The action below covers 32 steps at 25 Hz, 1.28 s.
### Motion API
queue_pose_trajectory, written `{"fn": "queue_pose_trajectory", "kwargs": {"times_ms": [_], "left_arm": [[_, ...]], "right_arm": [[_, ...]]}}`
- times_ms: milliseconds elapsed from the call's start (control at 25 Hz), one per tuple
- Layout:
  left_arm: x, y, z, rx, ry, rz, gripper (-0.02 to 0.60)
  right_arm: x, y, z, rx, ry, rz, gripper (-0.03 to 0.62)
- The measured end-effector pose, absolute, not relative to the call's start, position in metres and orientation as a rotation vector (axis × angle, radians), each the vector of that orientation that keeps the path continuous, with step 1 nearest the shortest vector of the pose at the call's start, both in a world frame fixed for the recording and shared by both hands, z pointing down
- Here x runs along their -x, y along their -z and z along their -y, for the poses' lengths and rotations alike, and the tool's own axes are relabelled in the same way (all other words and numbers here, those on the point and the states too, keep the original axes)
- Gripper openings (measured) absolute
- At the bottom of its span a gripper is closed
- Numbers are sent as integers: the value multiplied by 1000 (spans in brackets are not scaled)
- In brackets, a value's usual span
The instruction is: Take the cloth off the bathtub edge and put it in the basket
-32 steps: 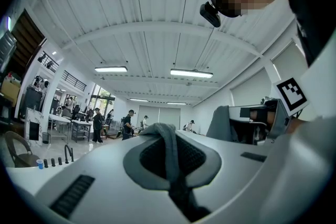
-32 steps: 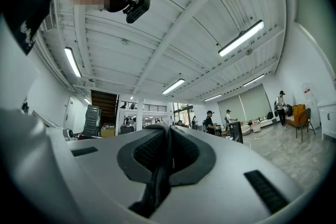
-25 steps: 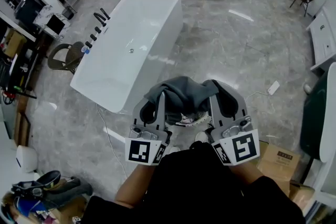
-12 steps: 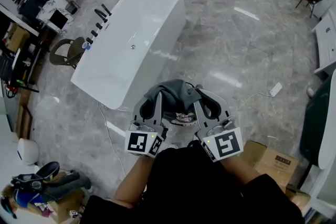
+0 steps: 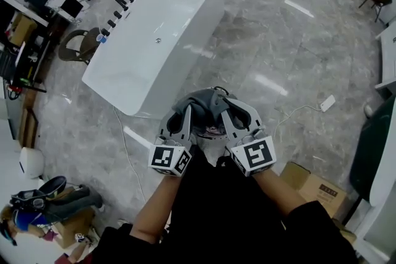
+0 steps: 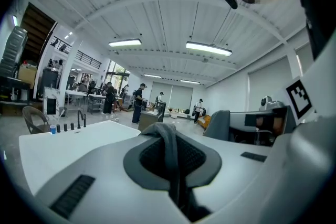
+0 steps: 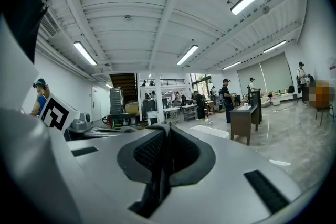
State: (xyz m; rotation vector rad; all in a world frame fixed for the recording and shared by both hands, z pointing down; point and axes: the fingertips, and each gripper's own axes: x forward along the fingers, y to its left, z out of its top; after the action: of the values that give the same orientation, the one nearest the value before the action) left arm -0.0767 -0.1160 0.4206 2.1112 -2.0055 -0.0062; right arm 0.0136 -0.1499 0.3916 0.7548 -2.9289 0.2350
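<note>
Beside one white bathtub: left gripper, right gripper (two total) both clamped on one grey cloth.

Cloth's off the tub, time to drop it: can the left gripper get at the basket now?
Probably yes. The left gripper, jaws shut on the cloth, hangs just above what looks like the basket; only the cloth is between.

Grey floor bears bathtub, box.
</note>
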Motion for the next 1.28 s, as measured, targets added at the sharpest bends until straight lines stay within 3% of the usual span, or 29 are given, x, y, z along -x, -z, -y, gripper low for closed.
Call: {"fn": "queue_pose_trajectory", "kwargs": {"times_ms": [560,1280], "left_arm": [[98,-525,128,-2035,-70,1864,21],[123,-745,139,-1917,-275,1676,21]], "right_arm": [[8,-491,170,-760,-376,2720,34],[42,-720,185,-677,-502,2428,34]]}}
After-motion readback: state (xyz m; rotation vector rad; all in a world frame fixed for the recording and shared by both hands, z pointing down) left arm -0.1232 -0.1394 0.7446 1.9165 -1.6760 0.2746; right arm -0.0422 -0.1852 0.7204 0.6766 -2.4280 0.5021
